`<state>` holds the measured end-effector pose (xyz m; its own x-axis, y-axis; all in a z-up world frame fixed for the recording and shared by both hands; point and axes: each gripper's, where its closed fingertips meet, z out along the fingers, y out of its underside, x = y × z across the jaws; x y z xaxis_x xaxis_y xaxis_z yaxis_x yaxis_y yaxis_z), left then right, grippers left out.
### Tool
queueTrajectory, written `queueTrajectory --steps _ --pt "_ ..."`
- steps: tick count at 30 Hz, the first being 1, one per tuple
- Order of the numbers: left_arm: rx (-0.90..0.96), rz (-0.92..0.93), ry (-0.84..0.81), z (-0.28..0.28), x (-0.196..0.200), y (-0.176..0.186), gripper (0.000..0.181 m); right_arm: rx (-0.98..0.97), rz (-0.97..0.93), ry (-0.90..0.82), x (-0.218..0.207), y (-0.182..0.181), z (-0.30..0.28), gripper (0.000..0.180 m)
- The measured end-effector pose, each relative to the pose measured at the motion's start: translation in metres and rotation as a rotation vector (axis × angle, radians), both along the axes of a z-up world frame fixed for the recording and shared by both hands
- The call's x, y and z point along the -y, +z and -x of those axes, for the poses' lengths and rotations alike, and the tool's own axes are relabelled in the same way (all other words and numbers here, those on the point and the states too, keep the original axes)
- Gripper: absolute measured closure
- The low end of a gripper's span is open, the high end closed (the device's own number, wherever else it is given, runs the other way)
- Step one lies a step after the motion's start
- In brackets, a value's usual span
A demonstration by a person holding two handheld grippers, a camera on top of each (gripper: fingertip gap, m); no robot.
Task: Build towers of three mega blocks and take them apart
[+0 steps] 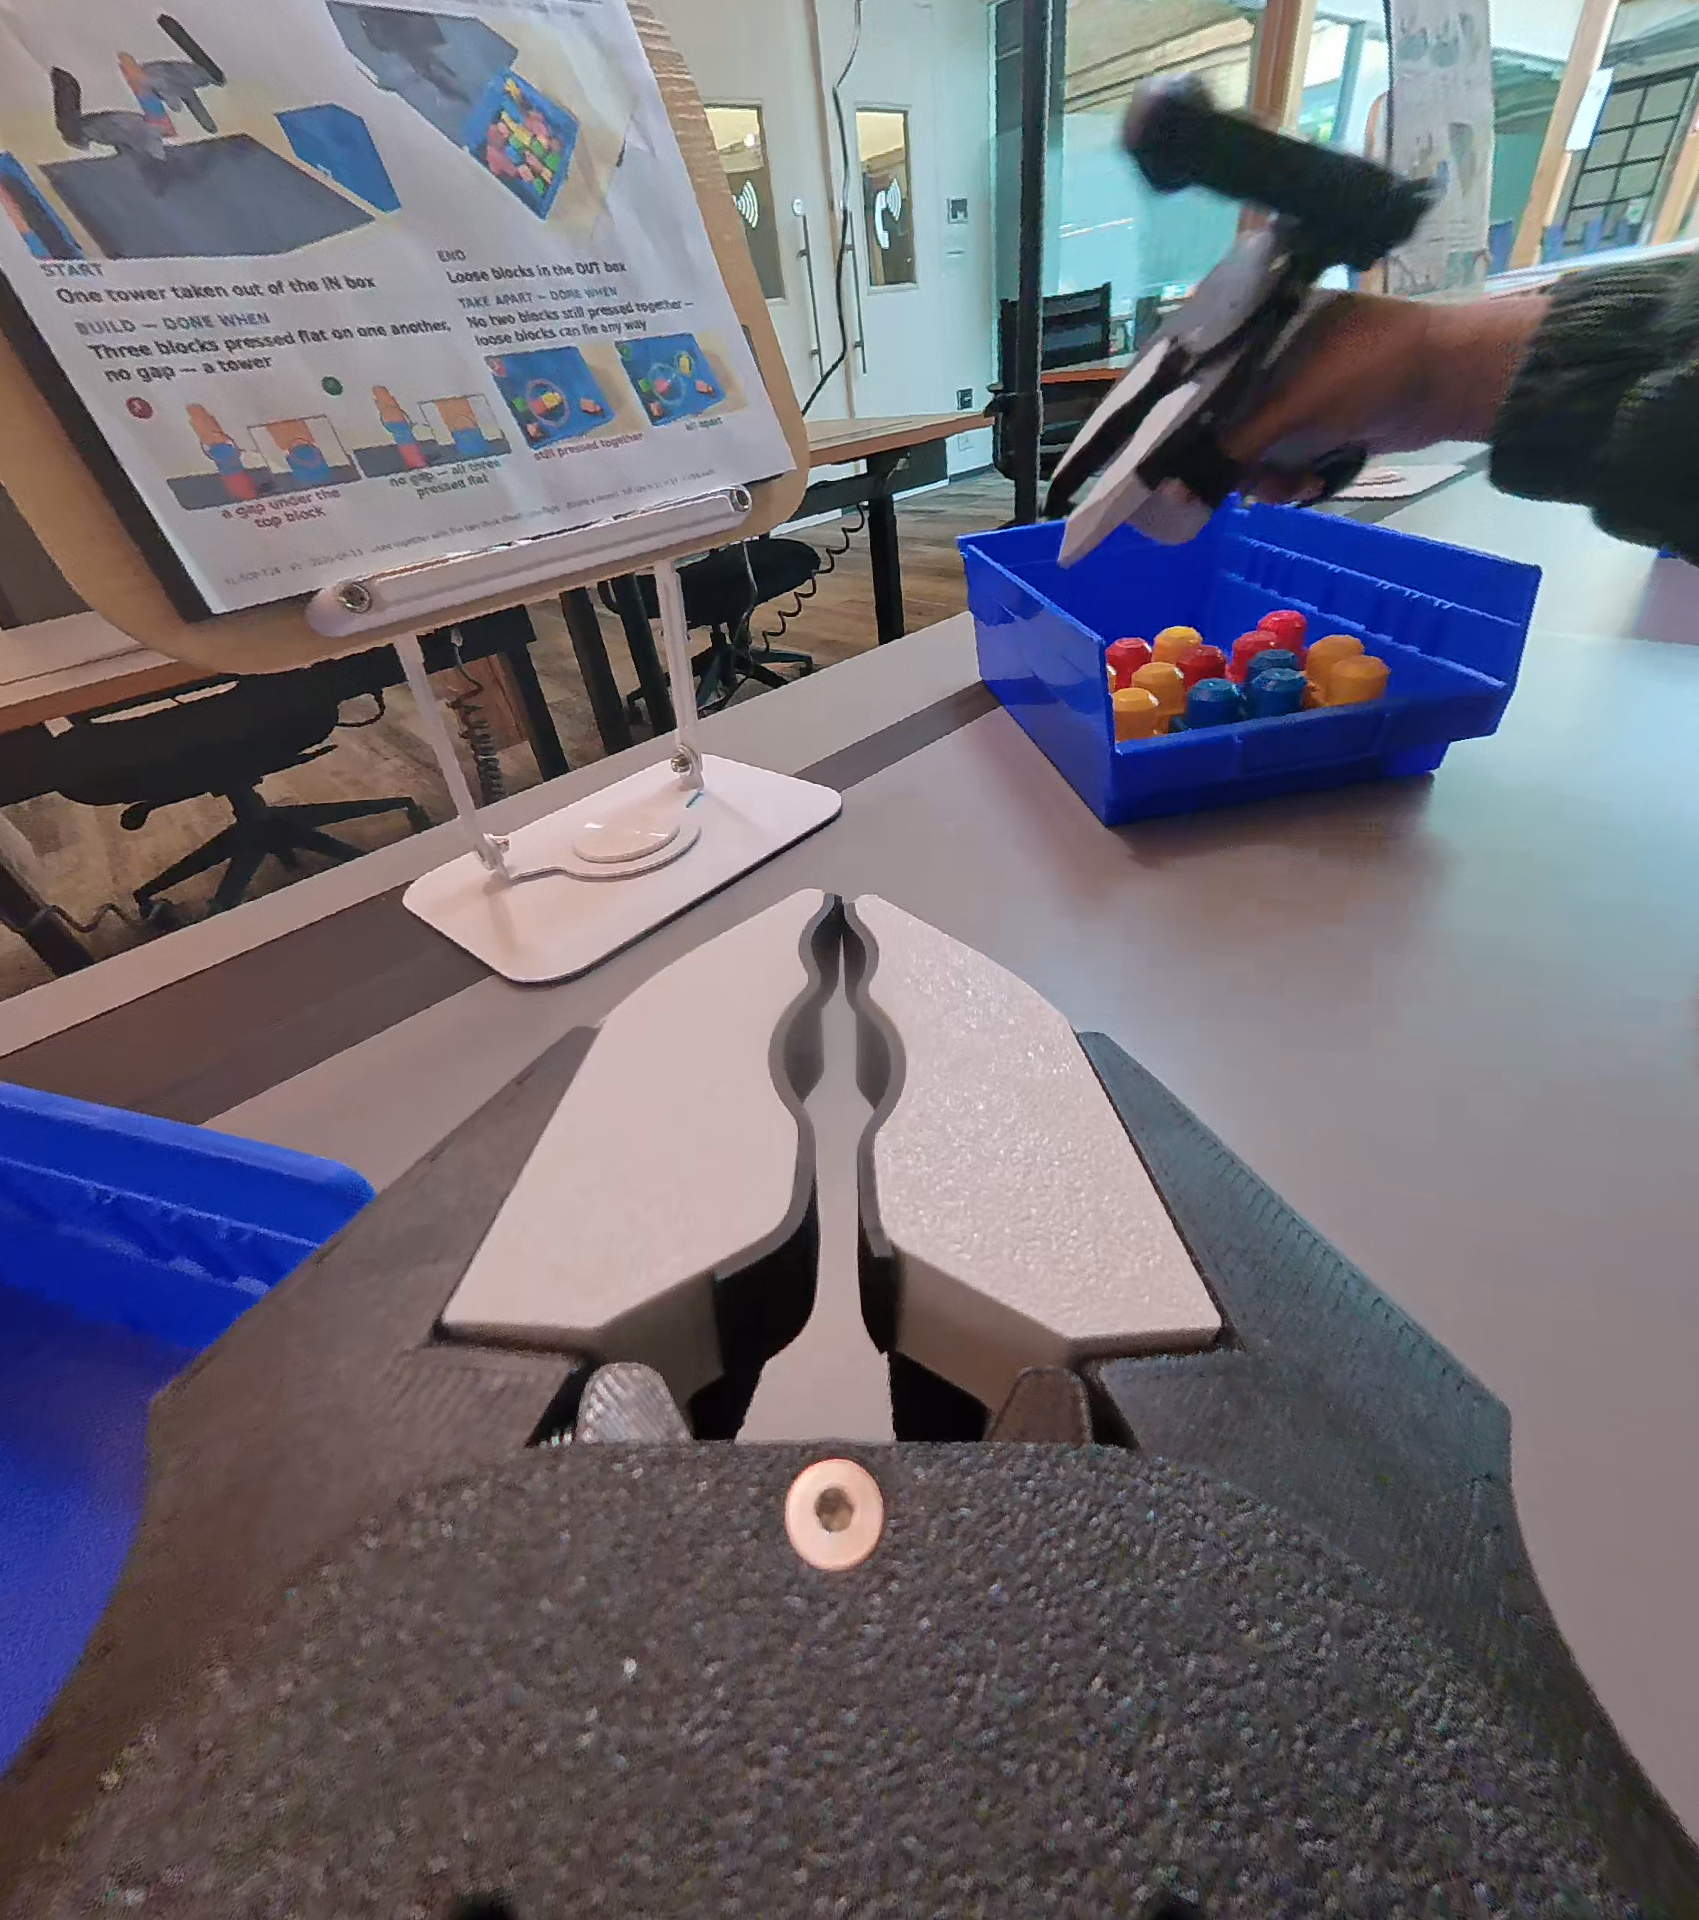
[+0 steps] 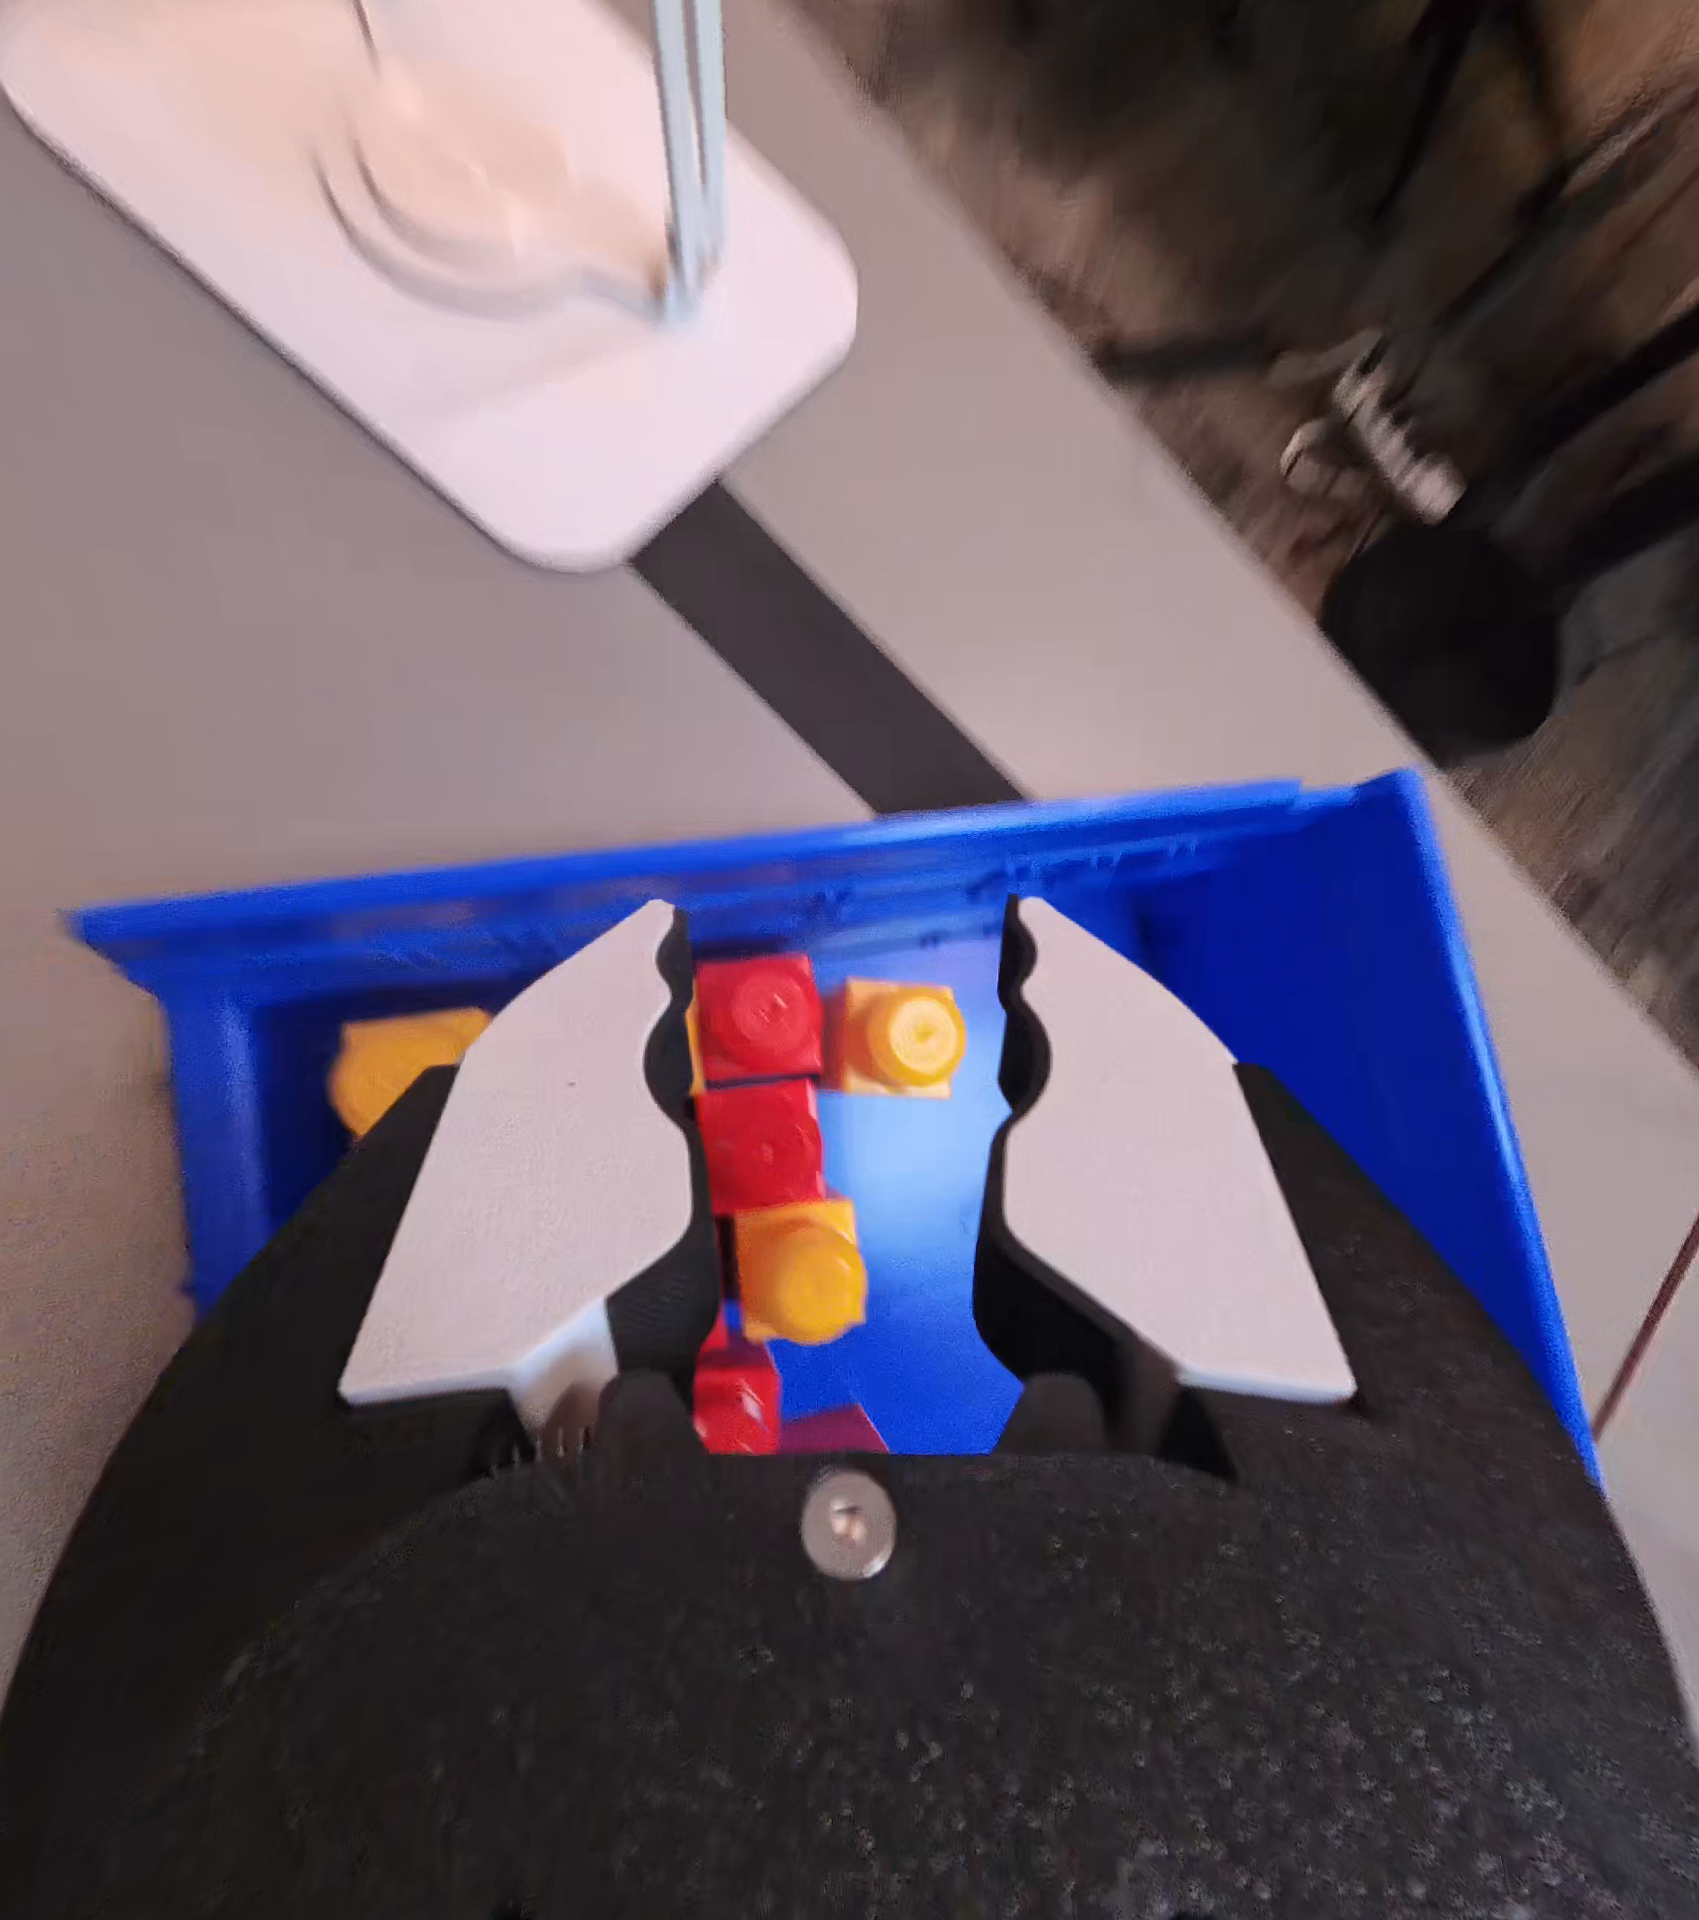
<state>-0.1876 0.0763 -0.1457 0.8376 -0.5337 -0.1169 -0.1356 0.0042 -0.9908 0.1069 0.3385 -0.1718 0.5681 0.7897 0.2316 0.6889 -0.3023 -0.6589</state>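
Left wrist view: the left gripper [image 1: 840,914] is seen low over the grey table [image 1: 1240,1039], its white fingers brought together at the tips with only a thin wavy slit left between them; nothing is held. A blue bin [image 1: 97,1226] is cut off at the left edge, just beside the gripper body. Ahead, a white stand [image 1: 616,862] carries an instruction sheet [image 1: 357,260] on a tilted board. To the right, well apart from the left gripper, a second blue bin [image 1: 1032,644] sits on the table, with red, yellow and blue blocks [image 1: 1240,675] clustered inside, studs up. The right gripper [image 1: 1094,520], motion-blurred, is held by a hand [image 1: 1385,384] in a dark knit sleeve and is angled down over that bin's far left corner; its opening cannot be judged from here. A dark rounded object is clipped at the right edge. Right wrist view: much blur is noted. The right gripper [image 2: 840,914] is spread wide above the bin [image 2: 1344,987], empty, tips near the far wall. Between the fingers a row is seen: a red block [image 2: 757,1013], a second red block [image 2: 762,1143] and a yellow block [image 2: 803,1278], close along the left finger; contact cannot be told. Another yellow block [image 2: 902,1034] lies beside the first red one, and a further yellow one [image 2: 377,1070] is partly hidden behind the left finger. The stand base [image 2: 512,312] lies beyond the bin.
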Motion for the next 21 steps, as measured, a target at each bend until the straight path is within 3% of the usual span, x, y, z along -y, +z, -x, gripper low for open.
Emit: queueTrajectory --steps 3,7,15,21 --pt "0.001 -0.002 0.034 0.008 -0.003 0.002 0.181 -0.240 -0.170 0.001 0.038 0.040 0.023 0.124" --pt "-0.010 0.017 0.123 0.037 -0.012 0.011 0.181 -0.433 -0.229 0.027 0.111 0.050 0.045 0.133" --pt "-0.018 0.064 0.485 0.174 -0.033 0.049 0.180 -0.590 -0.130 -0.026 0.224 0.007 0.051 0.153" --pt "-0.061 0.231 0.674 0.287 -0.079 0.048 0.155 -0.605 -0.115 -0.024 0.255 -0.023 0.054 0.173"
